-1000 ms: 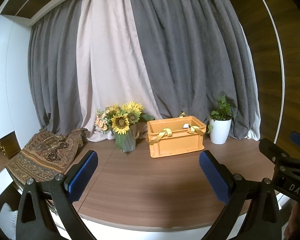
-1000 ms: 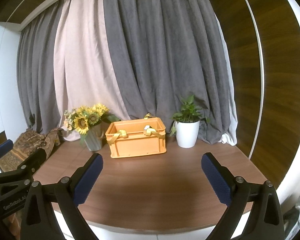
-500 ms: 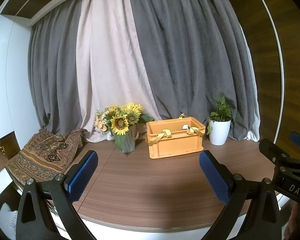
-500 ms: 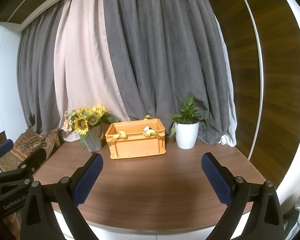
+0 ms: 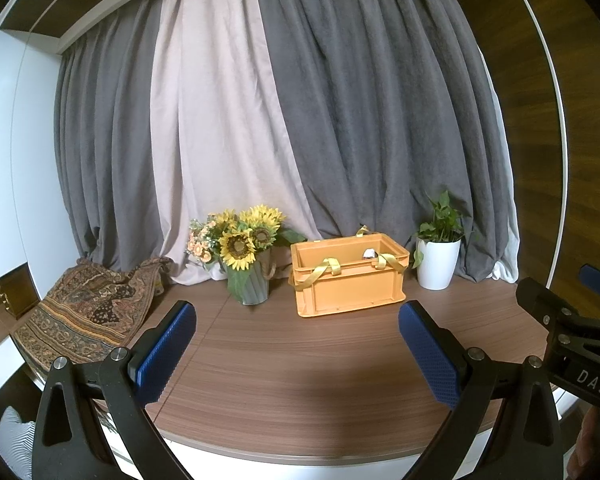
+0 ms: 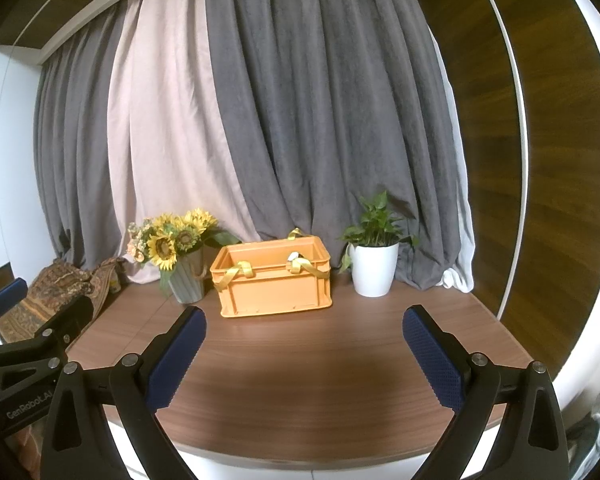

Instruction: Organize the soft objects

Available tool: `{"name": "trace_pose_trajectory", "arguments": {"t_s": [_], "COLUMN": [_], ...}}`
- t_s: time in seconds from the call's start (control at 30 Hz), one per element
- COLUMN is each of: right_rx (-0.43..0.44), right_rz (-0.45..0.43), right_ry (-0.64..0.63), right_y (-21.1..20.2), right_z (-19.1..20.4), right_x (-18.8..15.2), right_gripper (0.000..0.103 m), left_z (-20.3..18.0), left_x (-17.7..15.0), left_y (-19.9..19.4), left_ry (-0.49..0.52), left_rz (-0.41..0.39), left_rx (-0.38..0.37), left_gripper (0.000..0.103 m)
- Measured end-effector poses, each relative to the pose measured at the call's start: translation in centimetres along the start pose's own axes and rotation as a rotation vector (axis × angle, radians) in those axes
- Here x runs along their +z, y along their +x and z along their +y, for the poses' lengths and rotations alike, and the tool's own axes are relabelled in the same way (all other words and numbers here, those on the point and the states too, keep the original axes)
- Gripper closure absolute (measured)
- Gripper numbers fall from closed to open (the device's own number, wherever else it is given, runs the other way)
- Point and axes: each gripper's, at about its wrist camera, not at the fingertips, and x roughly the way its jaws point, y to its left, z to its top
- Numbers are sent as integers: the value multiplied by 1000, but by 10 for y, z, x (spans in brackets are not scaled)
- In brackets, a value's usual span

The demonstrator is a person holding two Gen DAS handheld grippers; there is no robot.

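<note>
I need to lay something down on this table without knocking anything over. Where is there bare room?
The whole near half of the wooden table is bare, from the front edge up to the orange crate. The back row is crowded: patterned cloth, sunflower vase, crate and potted plant, with narrow gaps between them.

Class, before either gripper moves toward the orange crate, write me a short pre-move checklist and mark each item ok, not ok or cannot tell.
1. Left gripper open and empty: ok.
2. Right gripper open and empty: ok.
3. Orange crate upright on the table: ok.
4. Yellow straps draped over the crate's front rim: ok.
5. Path to the crate free; sunflower vase and potted plant stand beside it: ok.
6. What the crate holds: cannot tell, only a small pale item shows.
</note>
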Motion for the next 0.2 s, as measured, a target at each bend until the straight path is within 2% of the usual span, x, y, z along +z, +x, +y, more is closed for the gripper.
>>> {"name": "trace_pose_trajectory", "arguments": {"t_s": [0.2], "right_rx": [1], "right_rz": [0], "right_ry": [1], "right_y": [0], "right_z": [-1], "right_x": [0], "right_gripper": [3], "left_z": [0], "left_x": [0], "left_y": [0], "left_ry": [0], "left_rz": [-1], "left_rx": [0], "left_gripper": [0]}}
